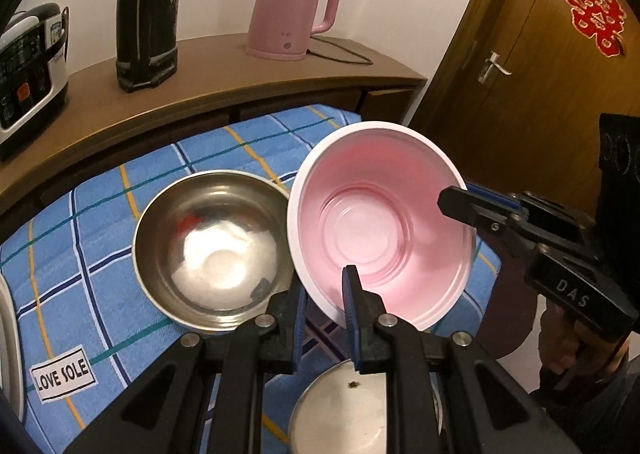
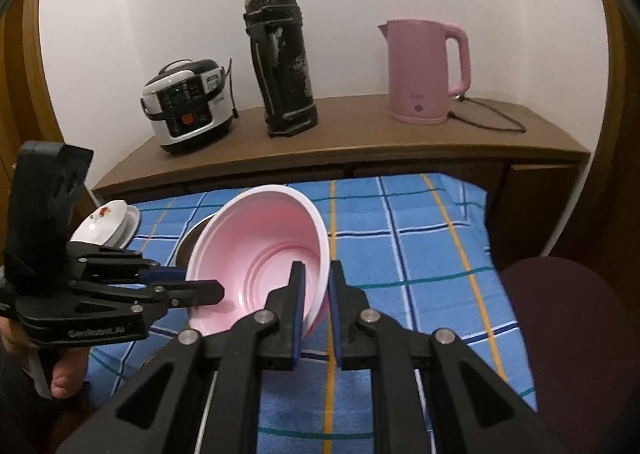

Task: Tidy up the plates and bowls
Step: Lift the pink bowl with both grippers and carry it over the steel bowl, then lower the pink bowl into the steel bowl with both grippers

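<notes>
Pink bowl [image 1: 380, 225] hangs tilted above the blue checked cloth [image 1: 100, 254], right of the steel bowl [image 1: 212, 250], its rim pinched by both the left gripper [image 1: 324, 294] and the right gripper [image 2: 316, 282].

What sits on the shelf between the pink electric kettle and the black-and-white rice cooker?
A tall black thermos flask, standing upright; the right wrist view shows all three.
</notes>
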Tool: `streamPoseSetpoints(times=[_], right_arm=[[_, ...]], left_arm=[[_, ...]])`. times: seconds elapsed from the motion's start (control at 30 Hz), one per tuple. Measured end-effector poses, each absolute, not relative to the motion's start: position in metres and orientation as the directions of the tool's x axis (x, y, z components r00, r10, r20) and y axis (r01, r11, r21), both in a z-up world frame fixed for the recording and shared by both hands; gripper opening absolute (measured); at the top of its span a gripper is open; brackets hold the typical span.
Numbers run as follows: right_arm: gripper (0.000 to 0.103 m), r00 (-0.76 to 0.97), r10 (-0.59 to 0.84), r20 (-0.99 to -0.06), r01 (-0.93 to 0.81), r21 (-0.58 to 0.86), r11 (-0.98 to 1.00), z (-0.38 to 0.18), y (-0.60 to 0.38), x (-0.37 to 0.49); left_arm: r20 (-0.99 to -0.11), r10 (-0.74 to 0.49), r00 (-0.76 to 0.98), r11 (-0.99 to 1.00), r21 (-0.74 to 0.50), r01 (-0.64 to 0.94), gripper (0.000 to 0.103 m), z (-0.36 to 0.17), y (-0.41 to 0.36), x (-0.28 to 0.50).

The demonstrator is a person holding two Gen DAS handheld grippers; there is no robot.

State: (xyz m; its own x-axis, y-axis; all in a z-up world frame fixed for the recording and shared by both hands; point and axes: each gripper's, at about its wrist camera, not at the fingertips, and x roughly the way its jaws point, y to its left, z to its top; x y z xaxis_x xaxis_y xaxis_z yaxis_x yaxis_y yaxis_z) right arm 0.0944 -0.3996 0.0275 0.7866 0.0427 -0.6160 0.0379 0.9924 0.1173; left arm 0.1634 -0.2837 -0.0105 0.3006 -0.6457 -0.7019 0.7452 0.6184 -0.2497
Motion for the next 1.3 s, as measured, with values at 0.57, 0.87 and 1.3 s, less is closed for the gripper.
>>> streamPoseSetpoints(times=[0.57,0.87,1.3], right_arm=[[0.012,0.793,0.027,-0.608,0.024,0.076,0.997,0.053,-0.376,0.106],[0.012,0.778,0.058,-0.625,-0.002,0.089,0.996,0.054,-0.361,0.124],[0.012,0.712,0.133,-0.689,-0.022,0.168,0.986,0.036,-0.359,0.161]], left_arm=[[-0.588,-0.747,0.312,0.525,-0.232,0.819,0.019,0.007,-0.254,0.178],[-0.529,-0.799,0.286,0.503,-0.327,0.8,0.019,0.003,-0.233,0.206],[-0.523,-0.833,0.179,0.484,-0.536,0.692,0.019,-0.017,-0.206,0.241]])
